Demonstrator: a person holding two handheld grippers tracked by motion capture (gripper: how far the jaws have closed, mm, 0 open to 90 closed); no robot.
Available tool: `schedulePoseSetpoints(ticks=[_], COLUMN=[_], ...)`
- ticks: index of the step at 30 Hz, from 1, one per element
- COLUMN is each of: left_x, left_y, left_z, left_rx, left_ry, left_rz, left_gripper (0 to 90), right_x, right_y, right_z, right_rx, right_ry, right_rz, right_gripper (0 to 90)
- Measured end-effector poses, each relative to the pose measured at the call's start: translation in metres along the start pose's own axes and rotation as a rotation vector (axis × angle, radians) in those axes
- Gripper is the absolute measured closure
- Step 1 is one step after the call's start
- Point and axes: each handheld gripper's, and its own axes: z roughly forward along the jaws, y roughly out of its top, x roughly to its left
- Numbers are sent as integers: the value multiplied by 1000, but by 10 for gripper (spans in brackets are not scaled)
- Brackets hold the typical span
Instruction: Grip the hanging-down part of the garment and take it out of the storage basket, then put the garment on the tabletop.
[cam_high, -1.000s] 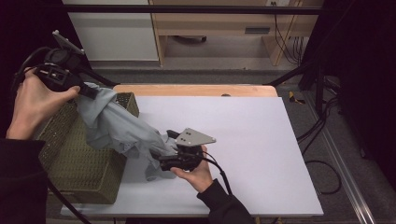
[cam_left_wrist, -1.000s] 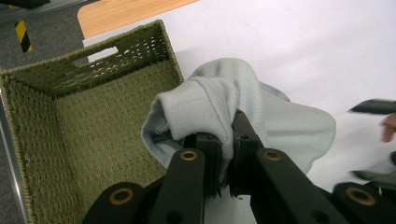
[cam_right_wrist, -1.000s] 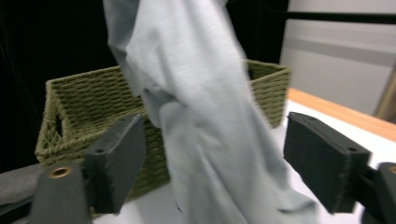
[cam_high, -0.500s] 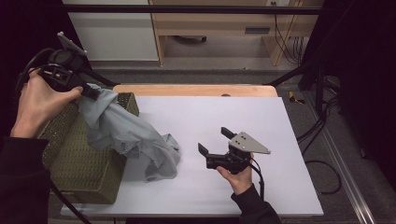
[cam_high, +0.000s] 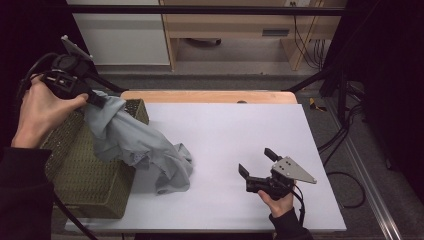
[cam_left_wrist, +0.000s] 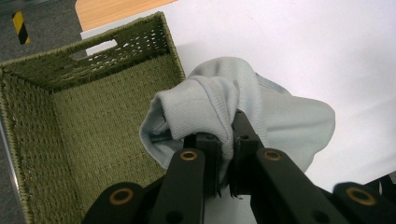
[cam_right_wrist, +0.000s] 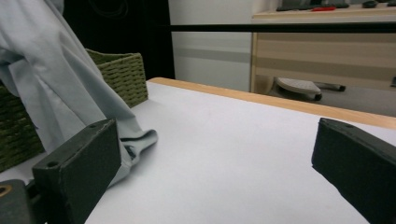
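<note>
White bench: left gripper fingers clamp grey garment above wicker basket at 9 o'clock, right gripper fingers just opened wide, empty; next lower garment in.

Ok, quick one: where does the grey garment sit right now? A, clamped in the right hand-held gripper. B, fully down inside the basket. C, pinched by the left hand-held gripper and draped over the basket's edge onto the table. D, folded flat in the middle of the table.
C: the left hand-held gripper is closed on a fold of the grey garment, which trails over the rim of the green woven basket onto the white table.
</note>
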Motion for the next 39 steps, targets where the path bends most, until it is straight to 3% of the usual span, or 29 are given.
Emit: schedulePoseSetpoints(ticks=[11, 26, 33, 39], left_x=[1, -2, -8, -23], left_y=[1, 0, 3, 7], left_z=[2, 2, 1, -1], left_rx=[4, 1, 1, -15], left_ry=[-7, -12, -20, -47], left_rz=[1, 5, 17, 40], left_gripper=[845, 845, 846, 846], right_x=[-14, -17, -18, -18], right_y=[-14, -20, -21, -21], right_z=[-21, -23, -24, -24], right_rx=[0, 14, 19, 19], right_ry=[-36, -52, -52, -52], right_rz=[24, 26, 30, 28], right_gripper=[9, 9, 9, 9])
